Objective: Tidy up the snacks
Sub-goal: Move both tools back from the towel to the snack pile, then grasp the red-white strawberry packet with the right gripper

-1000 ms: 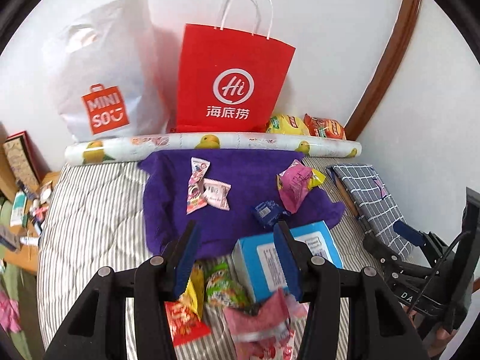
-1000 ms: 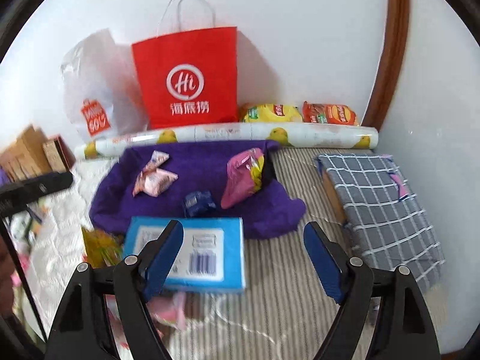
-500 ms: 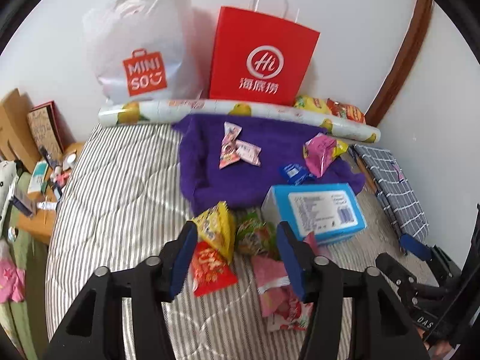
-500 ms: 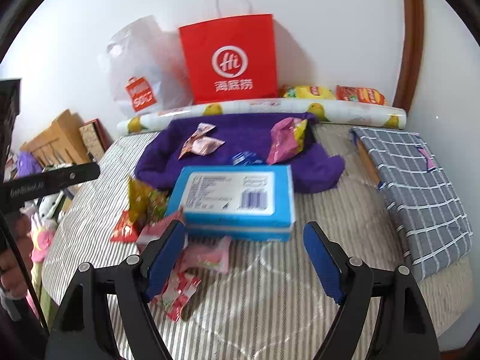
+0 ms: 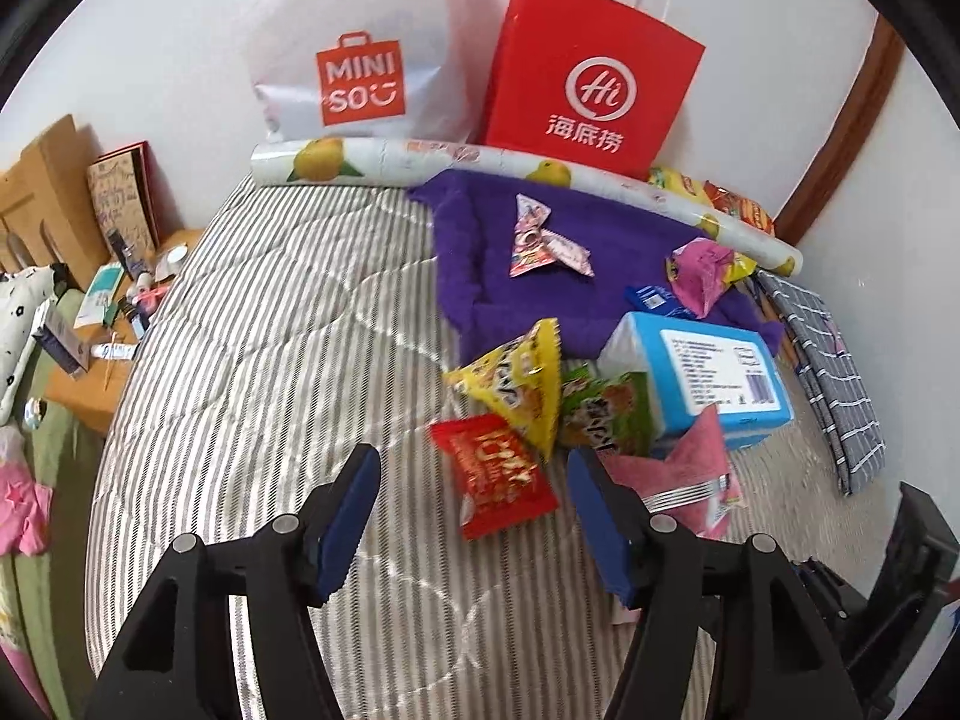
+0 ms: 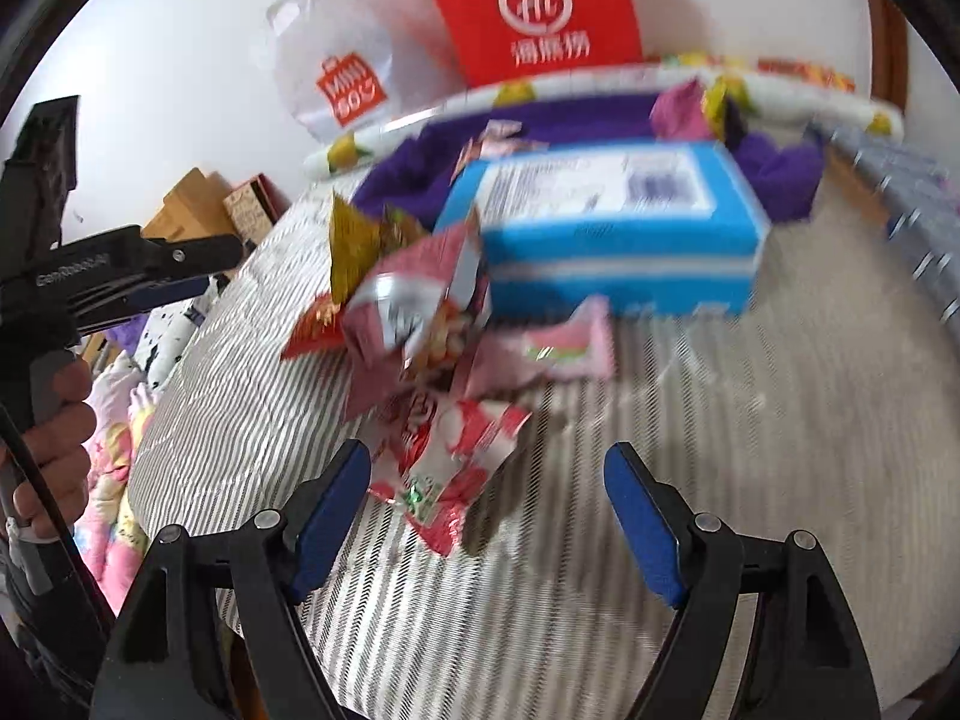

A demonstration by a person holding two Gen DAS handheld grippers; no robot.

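Snack packets lie in a pile on the striped bed: a red packet [image 5: 497,474], a yellow one [image 5: 521,385], a green one [image 5: 606,415] and a pink one [image 5: 684,480], beside a blue box [image 5: 708,378]. More packets [image 5: 543,243] rest on a purple cloth [image 5: 540,276]. My left gripper [image 5: 474,516] is open and empty, just short of the red packet. My right gripper [image 6: 486,510] is open and empty above a red-and-white packet [image 6: 444,468], with the pink packet [image 6: 414,312] and blue box [image 6: 612,228] beyond. The right view is blurred.
A white MINISO bag [image 5: 354,54] and a red paper bag [image 5: 591,78] stand against the wall behind a printed roll [image 5: 480,162]. A checked grey cloth [image 5: 834,372] lies at the right. A cluttered side table [image 5: 102,324] stands left of the bed.
Both grippers have pulled back and tilted down toward the near snack pile; the pile and blue box now sit closer and larger. Both stay open.
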